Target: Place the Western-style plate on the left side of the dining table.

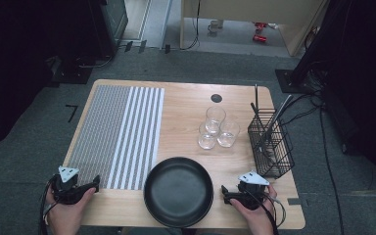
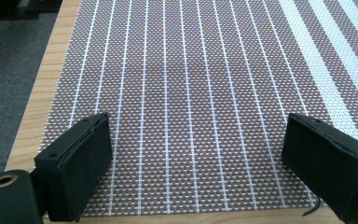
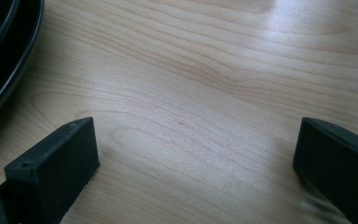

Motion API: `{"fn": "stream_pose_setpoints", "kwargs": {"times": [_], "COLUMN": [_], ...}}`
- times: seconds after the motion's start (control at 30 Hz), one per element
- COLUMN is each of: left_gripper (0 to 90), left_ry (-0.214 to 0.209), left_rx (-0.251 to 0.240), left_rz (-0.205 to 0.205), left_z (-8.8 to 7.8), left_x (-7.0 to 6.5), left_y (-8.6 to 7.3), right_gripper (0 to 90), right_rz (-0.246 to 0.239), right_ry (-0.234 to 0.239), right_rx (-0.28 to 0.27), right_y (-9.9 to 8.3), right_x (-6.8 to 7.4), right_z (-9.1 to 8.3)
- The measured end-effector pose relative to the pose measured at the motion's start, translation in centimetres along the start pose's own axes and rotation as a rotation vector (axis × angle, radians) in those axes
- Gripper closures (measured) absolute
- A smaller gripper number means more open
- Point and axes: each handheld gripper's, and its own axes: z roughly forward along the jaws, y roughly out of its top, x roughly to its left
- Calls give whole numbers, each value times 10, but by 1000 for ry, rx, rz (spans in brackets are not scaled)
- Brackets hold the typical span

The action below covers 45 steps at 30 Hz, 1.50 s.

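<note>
1. Two claws rest at the near edge of the worktop (image 1: 186,100), both spread wide with nothing between the jaws: the left claw (image 1: 97,183) sits over the near left corner of the striped placemat (image 1: 122,132), and the right claw (image 1: 223,192) sits on bare wood just right of the black plate (image 1: 178,191).
2. Seen from the right gripper view, the plate's dark rim (image 3: 9,56) curves past the left jaw, close but apart from it.
3. My reading is that the step in hand is the first reach. The plate lies nearest both claws, so it is the likely thing to pick up and set on the placemat.
4. To do it well, bring the right claw low and level to the rim and close one jaw above and one below the lip. Lift without tilting.
5. The plate is round, matte black, shallow and empty, overhanging the near edge slightly.
6. Farther off, three clear glasses (image 1: 216,128) cluster at centre right. A black wire basket (image 1: 270,142) holding utensils stands at the right.
</note>
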Motion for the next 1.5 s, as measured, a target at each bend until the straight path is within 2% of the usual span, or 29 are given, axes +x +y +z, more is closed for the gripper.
{"fn": "stream_pose_setpoints", "kwargs": {"times": [0.1, 0.17, 0.27, 0.37, 0.53, 0.67, 0.73, 0.83, 0.87, 0.93, 0.97, 1.0, 1.03, 1.07, 1.1, 1.23, 1.4, 1.5], "left_gripper": [85, 87, 87, 87, 87, 87, 87, 87, 87, 87, 87, 87, 87, 87, 87, 87, 87, 87], "left_ry": [-1, -1, 13, -6, -17, -37, -39, -56, -68, -80, -128, -128, -151, -140, -140, -162, -182, -195], "left_rx": [0, 1, 14, -14, -36, -51, -55, -63, -70, -74, -79, -79, -86, -102, -102, -118, -119, -119], "left_rz": [-1, -2, -25, -48, -32, -43, -21, -9, -7, -8, -41, -41, -54, -34, -34, -15, 11, 21], "left_z": [0, 0, -2, -8, -18, -21, -22, -25, -28, -30, -34, -34, -37, -42, -42, -52, -57, -60], "left_x": [0, 1, 1, 2, -3, -9, -15, -22, -26, -27, -28, -28, -29, -34, -34, -42, -52, -57], "left_y": [0, 0, 2, 5, 7, 9, 11, 13, 15, 16, 18, 18, 20, 23, 23, 28, 31, 32], "right_gripper": [6, 66, 91, 91, 92, 92, 92, 92, 93, 94, 94, 94, 94, 94, 94, 94, 94, 94], "right_rz": [2, 4, 15, 23, 34, 33, 37, 35, 37, 34, 30, 32, 32, 46, 46, 50, 64, 70], "right_ry": [-1, -2, -12, -8, -4, -5, -1, -5, 15, 15, 12, 13, 13, 27, 27, 46, 112, 127], "right_rx": [0, -15, -25, -30, -65, -82, -97, -115, -125, -128, -134, -135, -135, -141, -141, -148, -147, -150], "right_y": [-1, -2, -4, -3, 3, 7, 10, 15, 18, 19, 21, 21, 21, 23, 23, 27, 35, 40], "right_x": [-3, -3, -3, -2, 4, 10, 15, 22, 26, 27, 32, 33, 33, 37, 37, 45, 54, 58], "right_z": [-1, -3, -7, -10, -19, -23, -26, -32, -36, -37, -40, -40, -40, -42, -42, -45, -50, -53]}}
